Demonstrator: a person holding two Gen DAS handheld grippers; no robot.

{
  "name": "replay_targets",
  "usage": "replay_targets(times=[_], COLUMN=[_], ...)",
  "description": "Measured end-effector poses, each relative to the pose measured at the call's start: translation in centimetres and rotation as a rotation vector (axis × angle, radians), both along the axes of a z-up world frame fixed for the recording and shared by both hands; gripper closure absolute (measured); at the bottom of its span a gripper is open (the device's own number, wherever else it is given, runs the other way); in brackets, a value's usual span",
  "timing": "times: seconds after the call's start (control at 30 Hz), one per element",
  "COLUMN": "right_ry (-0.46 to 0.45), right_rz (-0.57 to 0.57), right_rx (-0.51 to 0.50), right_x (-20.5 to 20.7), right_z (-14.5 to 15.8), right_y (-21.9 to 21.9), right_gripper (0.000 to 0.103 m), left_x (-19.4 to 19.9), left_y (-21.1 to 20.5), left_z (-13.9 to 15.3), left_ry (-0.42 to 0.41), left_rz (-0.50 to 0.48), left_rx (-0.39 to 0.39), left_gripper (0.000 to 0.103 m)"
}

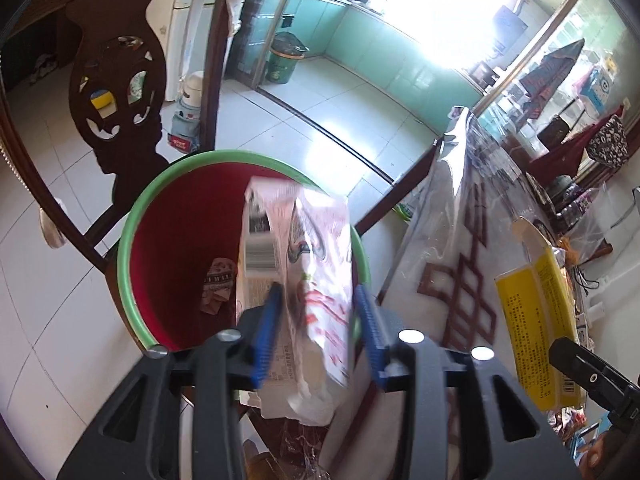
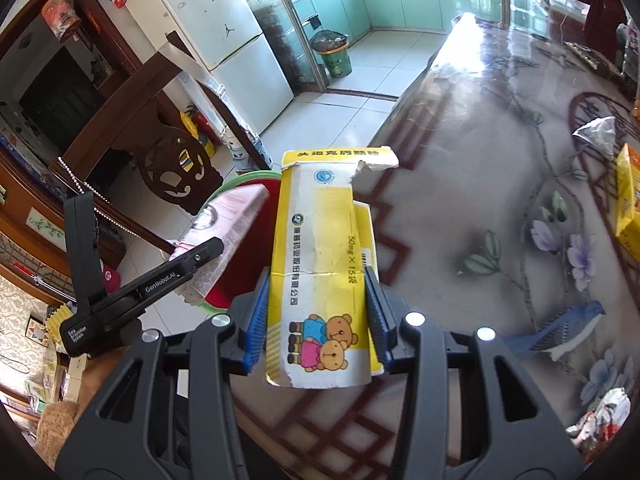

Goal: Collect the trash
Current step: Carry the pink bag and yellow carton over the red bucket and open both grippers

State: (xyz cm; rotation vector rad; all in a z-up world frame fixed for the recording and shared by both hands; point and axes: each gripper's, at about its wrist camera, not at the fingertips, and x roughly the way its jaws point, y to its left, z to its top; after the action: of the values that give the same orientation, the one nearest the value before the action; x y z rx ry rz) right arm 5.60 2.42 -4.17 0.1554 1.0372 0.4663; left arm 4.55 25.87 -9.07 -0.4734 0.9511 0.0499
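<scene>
Print "50mg × 15" marks the yellow box [image 2: 320, 264] clamped by the right gripper [image 2: 316, 320]; left gripper [image 1: 316, 332] parted around pink packet [image 1: 316, 280].

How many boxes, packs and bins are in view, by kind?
Yellow cardboard boxes: 2, one gripped, one lying on the flower-patterned table at far right
Pink-and-white plastic pack: 1
Bins: 2, red plastic with green rim, green one in the kitchen
Total: 5

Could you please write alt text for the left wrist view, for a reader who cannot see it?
The left claw stands open around a pink-and-white carton above a red bin with a green rim. A dark carved chair stands behind.
</scene>
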Motion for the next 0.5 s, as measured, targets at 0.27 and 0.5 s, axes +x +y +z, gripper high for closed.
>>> replay_targets(times=[0.27, 0.5], right_ry=[0.042, 0.017], right_rz=[0.091, 0.083], right_rx=[0.036, 0.067], right_x=[2.3, 2.8], right_z=[-0.3, 0.7], right_y=[5.4, 6.9], right_gripper=[0.060, 0.030], left_x=[-2.0, -1.9], left_y=[2.7, 2.3], left_z=[1.8, 1.9], left_ry=[-0.105, -0.104], left_rz=[0.208, 0.199], left_rx=[0.023, 0.029], left_gripper=[0.021, 0.021])
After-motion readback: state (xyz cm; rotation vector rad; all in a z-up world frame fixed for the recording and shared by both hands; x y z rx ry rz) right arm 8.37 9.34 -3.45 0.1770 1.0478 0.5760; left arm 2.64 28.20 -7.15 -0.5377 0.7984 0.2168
